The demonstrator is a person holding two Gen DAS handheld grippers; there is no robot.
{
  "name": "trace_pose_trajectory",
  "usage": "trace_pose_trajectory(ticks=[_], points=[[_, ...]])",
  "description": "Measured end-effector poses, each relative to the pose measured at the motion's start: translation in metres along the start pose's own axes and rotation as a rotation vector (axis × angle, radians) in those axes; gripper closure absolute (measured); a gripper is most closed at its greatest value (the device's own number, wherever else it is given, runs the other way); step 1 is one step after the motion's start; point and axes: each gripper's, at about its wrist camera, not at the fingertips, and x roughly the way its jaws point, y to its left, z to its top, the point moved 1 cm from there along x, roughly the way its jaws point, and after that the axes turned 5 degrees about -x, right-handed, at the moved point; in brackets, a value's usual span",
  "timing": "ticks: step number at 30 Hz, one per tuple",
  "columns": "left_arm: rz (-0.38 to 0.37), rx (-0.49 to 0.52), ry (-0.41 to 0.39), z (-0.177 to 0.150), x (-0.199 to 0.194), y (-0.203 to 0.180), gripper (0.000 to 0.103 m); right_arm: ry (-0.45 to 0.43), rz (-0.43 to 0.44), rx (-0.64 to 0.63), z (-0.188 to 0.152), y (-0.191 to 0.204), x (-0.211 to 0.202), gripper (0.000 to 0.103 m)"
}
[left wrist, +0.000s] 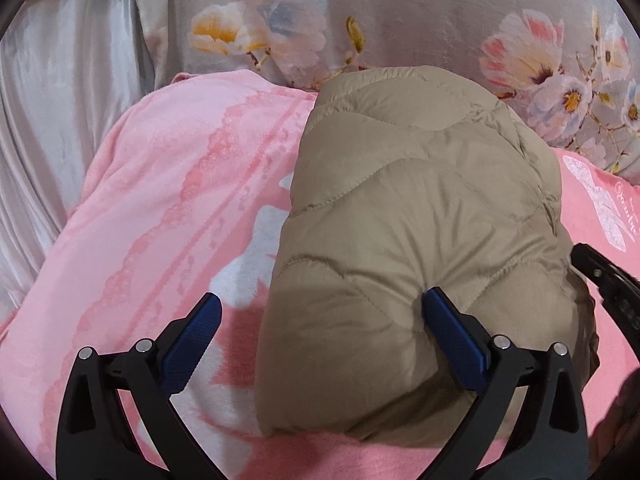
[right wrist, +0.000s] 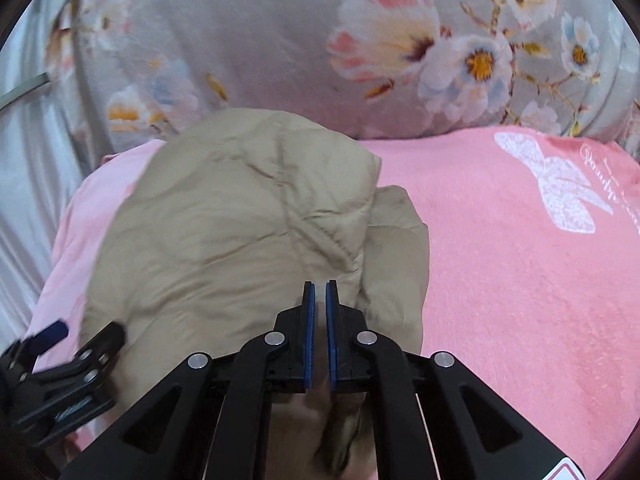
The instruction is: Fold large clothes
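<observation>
A tan quilted puffer jacket point(left wrist: 420, 240) lies folded into a thick bundle on a pink blanket point(left wrist: 160, 220). My left gripper point(left wrist: 320, 312) is open, its right finger pressed on the jacket's near top and its left finger over the blanket. In the right wrist view the jacket point(right wrist: 240, 220) sits left of centre on the blanket point(right wrist: 520, 280). My right gripper point(right wrist: 320, 292) has its jaws nearly closed on a fold of the jacket's near right edge. The left gripper point(right wrist: 56, 344) shows at the lower left there.
A grey floral duvet point(left wrist: 400, 12) is heaped behind the blanket, also in the right wrist view point(right wrist: 300, 40). A pale satin curtain point(left wrist: 52, 120) hangs at the left. A white butterfly print point(right wrist: 560, 188) marks the blanket's right part.
</observation>
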Motion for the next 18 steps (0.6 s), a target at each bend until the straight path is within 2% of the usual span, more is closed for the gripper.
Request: trace_pose_trajectory(ticks=[4, 8, 15, 18], points=[[0.014, 0.022, -0.017, -0.008, -0.016, 0.0, 0.005, 0.008, 0.018, -0.03, -0.02, 0.008, -0.02, 0.096], [0.012, 0.009, 0.001, -0.02, -0.019, 0.0, 0.005, 0.071, 0.018, -0.018, -0.043, 0.007, -0.007, 0.096], [0.003, -0.006, 0.007, -0.034, -0.015, 0.0, 0.005, 0.039, -0.025, -0.047, -0.056, 0.014, -0.011, 0.095], [-0.008, -0.015, -0.015, -0.041, -0.02, 0.0, 0.005, 0.004, -0.024, -0.037, -0.063, 0.011, -0.021, 0.084]])
